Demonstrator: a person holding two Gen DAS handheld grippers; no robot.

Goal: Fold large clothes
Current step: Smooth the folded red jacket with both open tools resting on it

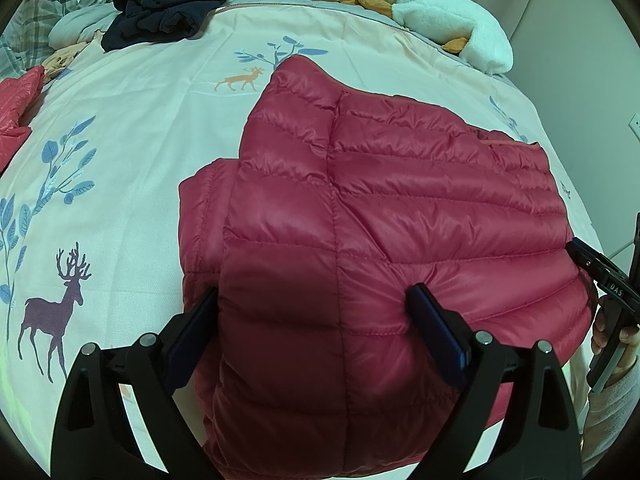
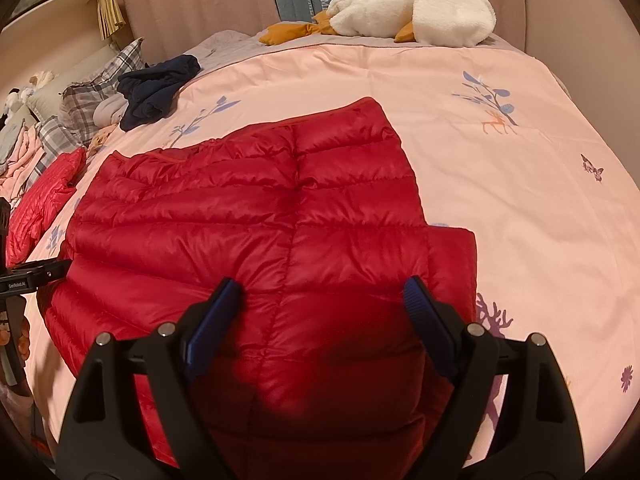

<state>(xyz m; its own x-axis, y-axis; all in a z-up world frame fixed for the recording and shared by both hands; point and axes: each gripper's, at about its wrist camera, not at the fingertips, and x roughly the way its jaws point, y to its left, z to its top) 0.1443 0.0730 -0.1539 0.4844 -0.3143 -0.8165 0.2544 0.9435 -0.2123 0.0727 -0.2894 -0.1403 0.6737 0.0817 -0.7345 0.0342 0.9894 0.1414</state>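
Observation:
A red quilted puffer jacket [image 1: 380,200] lies folded into a rough block on the pink deer-print bedcover [image 1: 140,140]. My left gripper [image 1: 313,291] stands open over the jacket's near edge, its blue pads wide apart with puffy fabric bulging between them. My right gripper [image 2: 322,283] is open as well, above the near edge of the same jacket [image 2: 260,220]. In the left wrist view the right gripper [image 1: 600,276], held by a hand [image 1: 612,336], is at the jacket's right side. The left gripper [image 2: 32,276] shows at the jacket's left side in the right wrist view.
A crumpled navy garment [image 2: 156,88] lies at the far left by plaid pillows [image 2: 100,84]. A white plush goose [image 2: 412,8] rests at the head of the bed. Another red jacket [image 2: 44,196] sits at the left edge. Bare bedcover [image 2: 520,200] stretches to the right.

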